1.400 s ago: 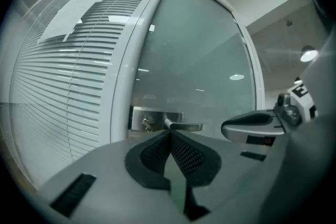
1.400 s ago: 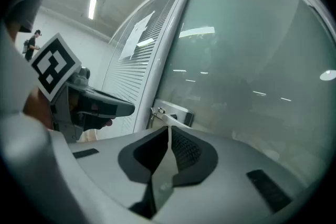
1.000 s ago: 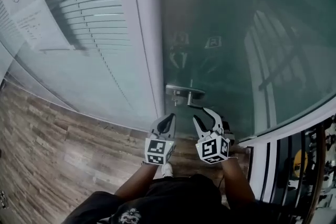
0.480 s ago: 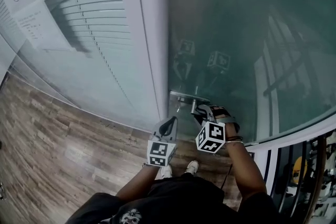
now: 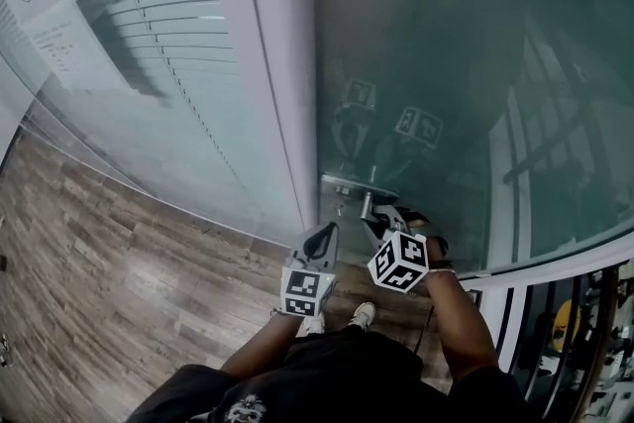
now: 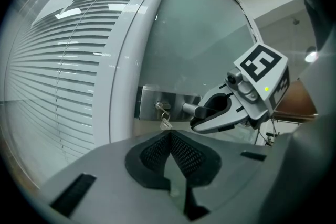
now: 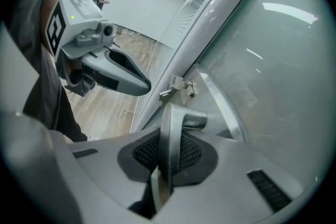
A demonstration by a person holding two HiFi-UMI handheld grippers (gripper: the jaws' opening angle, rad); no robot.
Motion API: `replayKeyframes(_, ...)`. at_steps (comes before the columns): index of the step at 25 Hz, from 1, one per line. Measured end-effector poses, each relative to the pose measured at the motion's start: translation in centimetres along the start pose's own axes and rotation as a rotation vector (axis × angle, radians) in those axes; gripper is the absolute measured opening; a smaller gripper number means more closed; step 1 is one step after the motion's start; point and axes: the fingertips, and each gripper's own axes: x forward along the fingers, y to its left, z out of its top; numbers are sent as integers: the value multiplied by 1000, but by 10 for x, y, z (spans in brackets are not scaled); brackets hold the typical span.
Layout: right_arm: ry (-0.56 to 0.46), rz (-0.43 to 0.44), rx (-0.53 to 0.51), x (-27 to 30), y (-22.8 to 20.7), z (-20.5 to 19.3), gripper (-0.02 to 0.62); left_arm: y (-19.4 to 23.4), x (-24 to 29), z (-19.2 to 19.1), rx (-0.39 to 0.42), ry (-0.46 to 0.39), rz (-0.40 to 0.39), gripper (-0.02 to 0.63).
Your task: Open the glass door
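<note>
The glass door (image 5: 466,64) is recorded as shut, its left edge set against the white frame (image 5: 277,64), with blinds (image 5: 149,5) behind the fixed pane on the far side of that frame. The lever handle (image 7: 170,128) is mounted on a steel lock plate (image 6: 157,104) at that edge, and a key (image 6: 164,122) is seen hanging from the cylinder beside it. The right gripper (image 7: 169,155) is tilted down onto the lever, and the bar is taken between the two mesh pads (image 7: 190,152). The jaws are closing on the bar, and contact is read on both sides. The grip is placed on the bar rather than on the spindle stub, presumably so that leverage is gained for pressing it down. The left gripper (image 6: 170,136) is held just beside the right one, near level and clear of the door, its jaws brought together on nothing. It is judged to be in reserve, out of the lever's path. The latch is judged not yet released.
</note>
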Motion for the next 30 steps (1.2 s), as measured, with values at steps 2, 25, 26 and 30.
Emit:
replayKeyframes(2,-62,-2,40,0,0,2,44,-1,0,0,3,-1,5,6)
replayKeyframes(25,-469,49,297,22,-36,7,35,-16,24,11,51,-17,113,6)
replayKeyframes(26,-467,52,300,24,-39,5,35,-20,27,13,54,-19,119,6)
replayKeyframes(30,-463,51,317,35,-58,0,34,-31,45,22,64,-28,137,6)
